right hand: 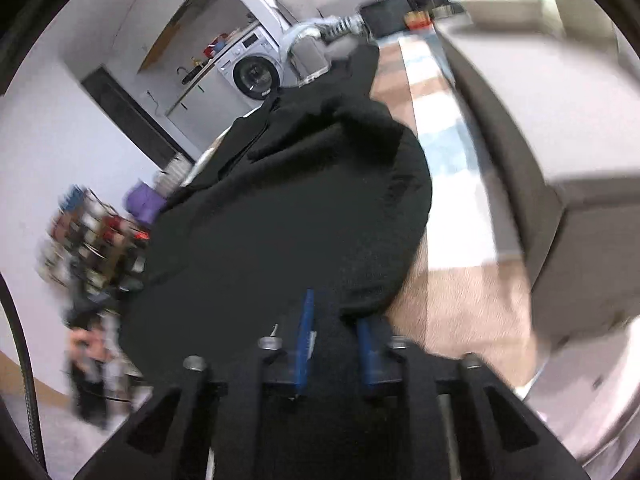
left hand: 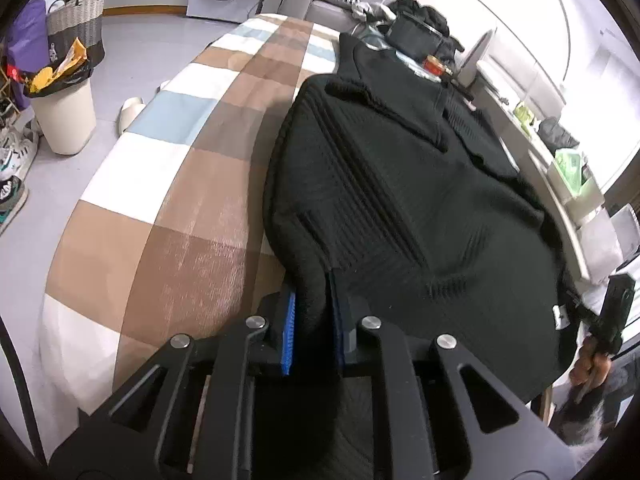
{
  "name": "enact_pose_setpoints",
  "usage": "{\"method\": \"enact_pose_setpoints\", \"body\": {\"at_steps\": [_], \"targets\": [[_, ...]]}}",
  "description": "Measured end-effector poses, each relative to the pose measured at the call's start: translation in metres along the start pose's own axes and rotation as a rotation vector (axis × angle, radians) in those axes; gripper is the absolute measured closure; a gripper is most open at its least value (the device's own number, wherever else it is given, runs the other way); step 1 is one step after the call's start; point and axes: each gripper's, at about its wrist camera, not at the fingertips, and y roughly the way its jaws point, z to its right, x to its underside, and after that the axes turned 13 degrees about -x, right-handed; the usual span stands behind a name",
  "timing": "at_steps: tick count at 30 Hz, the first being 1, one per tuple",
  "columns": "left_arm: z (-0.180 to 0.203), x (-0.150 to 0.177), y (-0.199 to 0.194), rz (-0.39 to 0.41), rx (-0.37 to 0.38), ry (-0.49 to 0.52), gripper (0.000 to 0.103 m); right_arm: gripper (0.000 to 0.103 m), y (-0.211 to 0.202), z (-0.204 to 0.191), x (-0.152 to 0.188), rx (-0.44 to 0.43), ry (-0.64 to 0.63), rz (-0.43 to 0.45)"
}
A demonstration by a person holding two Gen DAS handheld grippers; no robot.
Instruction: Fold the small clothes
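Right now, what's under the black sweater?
The checked blanket lies under the black knit sweater, showing beside it. Whatever sits beneath the sweater's middle is covered. Both tools pinch its near edge.

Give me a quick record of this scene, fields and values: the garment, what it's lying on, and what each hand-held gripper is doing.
garment: black knit sweater, ribbed, collar visible
surface: checked cloth in brown, white and pale blue
left hand-held gripper: shut on the sweater's near edge
right hand-held gripper: shut on a bunch of the same sweater
fold state: laid mostly flat in the left view, not yet folded
image quality: right wrist view blurred
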Motion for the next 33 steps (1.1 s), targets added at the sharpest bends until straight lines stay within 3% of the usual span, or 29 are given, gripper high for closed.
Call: {"method": "enact_pose_setpoints", "body": {"at_steps": [5, 10, 20, 24, 29, 32, 33], "targets": [[-0.003, -0.006, -0.019, 0.07, 0.063, -0.031, 0.096, 0.095, -0.011, -0.014, -0.001, -0.032, -0.049, 0.063], [-0.005, -0.015, -0.051, 0.146, 0.128, -0.042, 0.098, 0.095, -0.049, -0.021, -0.005, -0.253, -0.048, 0.239], [-0.021, -0.028, -0.117, 0.313, 0.214, -0.058, 0.103, 0.096, -0.092, -0.018, -0.009, -0.454, -0.008, 0.39], [-0.025, -0.03, -0.108, 0.271, 0.132, -0.016, 0.103, 0.095, -0.089, -0.012, -0.013, -0.312, -0.016, 0.342], [-0.017, -0.023, -0.07, 0.103, 0.054, 0.048, 0.098, 0.095, -0.061, -0.01, -0.008, -0.187, 0.003, 0.191], [-0.009, -0.017, -0.056, 0.056, 0.046, 0.083, 0.076, 0.092, -0.049, -0.003, -0.006, -0.143, 0.031, 0.117], [-0.007, -0.015, -0.053, 0.044, 0.043, 0.094, 0.064, 0.09, -0.047, -0.002, -0.006, -0.133, 0.034, 0.104]]}}
